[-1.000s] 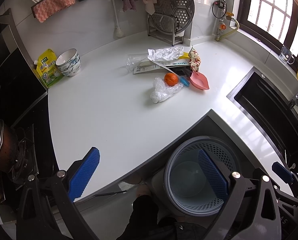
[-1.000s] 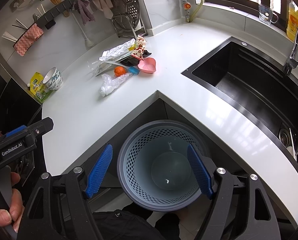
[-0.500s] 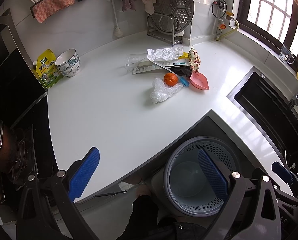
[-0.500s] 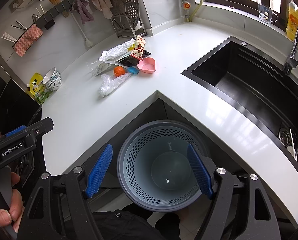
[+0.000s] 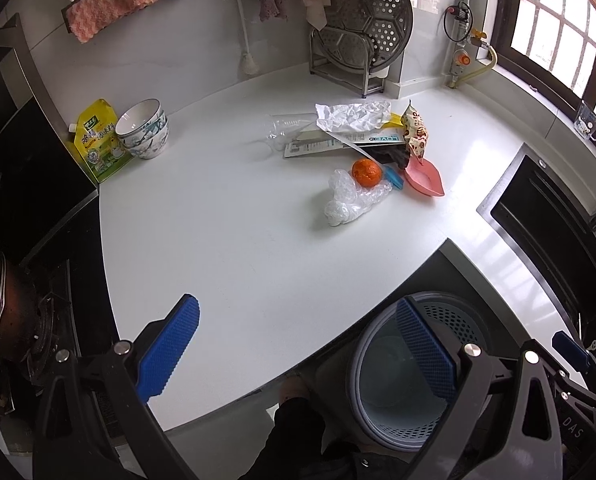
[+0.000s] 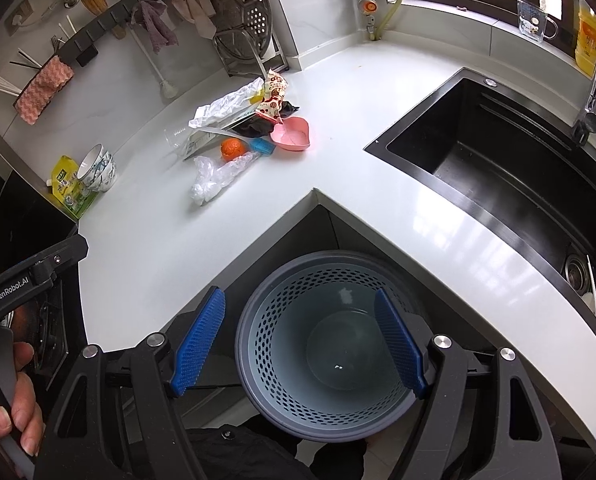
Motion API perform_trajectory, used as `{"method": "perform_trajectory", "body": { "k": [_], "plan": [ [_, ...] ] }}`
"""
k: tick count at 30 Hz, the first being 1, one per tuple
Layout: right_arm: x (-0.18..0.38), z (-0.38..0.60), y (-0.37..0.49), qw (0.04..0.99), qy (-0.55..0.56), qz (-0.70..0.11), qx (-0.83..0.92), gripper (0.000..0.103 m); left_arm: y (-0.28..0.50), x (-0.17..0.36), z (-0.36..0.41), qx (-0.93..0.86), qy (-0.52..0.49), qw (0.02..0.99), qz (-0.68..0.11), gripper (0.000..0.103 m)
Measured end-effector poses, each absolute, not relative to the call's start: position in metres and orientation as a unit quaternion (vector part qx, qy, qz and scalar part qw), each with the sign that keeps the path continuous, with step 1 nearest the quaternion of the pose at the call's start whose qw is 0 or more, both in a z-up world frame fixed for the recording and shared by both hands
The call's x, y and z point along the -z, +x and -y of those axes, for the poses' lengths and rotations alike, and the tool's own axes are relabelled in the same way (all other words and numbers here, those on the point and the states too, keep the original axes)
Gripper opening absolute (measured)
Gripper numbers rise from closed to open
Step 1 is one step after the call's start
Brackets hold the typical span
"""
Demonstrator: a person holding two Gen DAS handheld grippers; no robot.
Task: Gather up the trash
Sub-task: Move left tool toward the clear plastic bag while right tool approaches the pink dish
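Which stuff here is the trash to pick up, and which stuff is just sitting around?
For the job:
clear plastic bag
crumpled white wrapper
snack packet
empty plastic bottle
blue waste basket

Probably just lying about:
stacked bowls
yellow pouch
steamer rack
pink cloth

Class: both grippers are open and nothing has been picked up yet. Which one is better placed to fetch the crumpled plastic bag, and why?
Left, probably. The left gripper hangs open over the counter, facing the plastic bag. The right gripper hangs open over the bin, off the counter's edge.
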State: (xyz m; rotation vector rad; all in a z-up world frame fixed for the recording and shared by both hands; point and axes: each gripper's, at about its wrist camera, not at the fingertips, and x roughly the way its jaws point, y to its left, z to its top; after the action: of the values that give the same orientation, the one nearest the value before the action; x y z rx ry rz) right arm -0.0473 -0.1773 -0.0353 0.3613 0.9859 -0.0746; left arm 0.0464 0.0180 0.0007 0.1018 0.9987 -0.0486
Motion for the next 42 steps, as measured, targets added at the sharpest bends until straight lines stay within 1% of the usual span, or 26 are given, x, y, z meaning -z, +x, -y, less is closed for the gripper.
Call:
{"method": "perform_trajectory", "body": {
  "k": [8,12,16,26,30,42],
  "plan": [
    [0.045,0.183,0.004,0.868,0.171,-0.464,0.044,0.074,0.098,0.017,-0.031,0.043,0.056,0.875,-0.479,0.097],
    [0.054,0.187,0.033,0.870,0.161,-0.463,0.047,0.074,0.123,0.034,-0.025,0.049,0.078,0.877,-0.472,0.097],
    [0.069,0.194,0.064,0.867,0.156,-0.470,0.049,0.074,0.149,0.056,-0.016,0.057,0.099,0.869,-0.482,0.097],
    [0.103,0.215,0.144,0.871,0.144,-0.469,0.029,0.074,0.194,0.095,0.007,0.107,0.086,0.869,-0.475,0.097],
    [0.112,0.219,0.173,0.876,0.133,-0.464,0.018,0.074,0.208,0.112,0.018,0.145,0.064,0.864,-0.478,0.097],
    [0.135,0.208,0.226,0.875,0.085,-0.476,-0.021,0.074,0.231,0.133,0.029,0.175,0.049,0.867,-0.464,0.097]
  ]
}}
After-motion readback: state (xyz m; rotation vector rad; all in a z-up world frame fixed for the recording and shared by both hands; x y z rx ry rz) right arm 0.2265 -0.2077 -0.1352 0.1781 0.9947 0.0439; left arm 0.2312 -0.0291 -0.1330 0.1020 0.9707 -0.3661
